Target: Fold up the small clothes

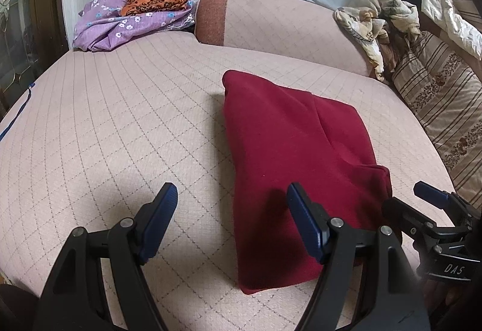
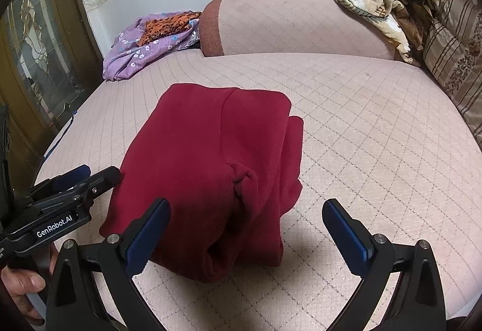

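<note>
My left gripper (image 1: 232,201) is spread wide, gripping nothing; the folded red garment (image 1: 295,162) lies on the quilted bed (image 1: 120,120) under its right finger. My right gripper (image 2: 245,218) also gapes, the garment beneath its left finger.

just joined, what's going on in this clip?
A person holds a two-finger gripper in each hand over a quilted bed. A dark red garment lies on it, already folded into a compact bundle. The left gripper and right gripper both hover open near its close end, gripping nothing.
</note>
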Available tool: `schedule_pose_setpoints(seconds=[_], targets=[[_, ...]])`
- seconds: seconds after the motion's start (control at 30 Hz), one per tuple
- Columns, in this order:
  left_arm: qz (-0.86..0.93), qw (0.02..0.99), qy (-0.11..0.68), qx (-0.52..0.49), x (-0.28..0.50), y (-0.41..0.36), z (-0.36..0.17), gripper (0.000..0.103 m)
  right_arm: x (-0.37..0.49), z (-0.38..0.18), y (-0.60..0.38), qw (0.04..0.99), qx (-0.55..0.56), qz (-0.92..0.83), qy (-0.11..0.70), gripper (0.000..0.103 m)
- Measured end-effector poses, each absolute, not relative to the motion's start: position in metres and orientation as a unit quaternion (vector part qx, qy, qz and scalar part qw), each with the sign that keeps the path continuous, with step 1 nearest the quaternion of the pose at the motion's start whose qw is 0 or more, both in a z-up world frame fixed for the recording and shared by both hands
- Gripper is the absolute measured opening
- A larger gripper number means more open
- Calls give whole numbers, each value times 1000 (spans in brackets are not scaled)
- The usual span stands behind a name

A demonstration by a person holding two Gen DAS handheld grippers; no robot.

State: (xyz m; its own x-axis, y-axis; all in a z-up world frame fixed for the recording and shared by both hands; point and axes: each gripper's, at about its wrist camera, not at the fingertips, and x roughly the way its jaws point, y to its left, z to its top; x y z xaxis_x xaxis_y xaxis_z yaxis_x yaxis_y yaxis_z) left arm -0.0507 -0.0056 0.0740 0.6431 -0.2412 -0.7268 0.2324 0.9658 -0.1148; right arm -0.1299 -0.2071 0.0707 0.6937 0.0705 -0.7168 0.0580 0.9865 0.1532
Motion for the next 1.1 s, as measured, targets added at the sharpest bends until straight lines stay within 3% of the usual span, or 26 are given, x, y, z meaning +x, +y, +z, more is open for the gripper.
schedule_pose_setpoints(seconds=[1.1], targets=[[-131, 908, 398, -1, -47, -3, 76, 75, -125, 70, -205, 916, 82, 10, 392, 102]])
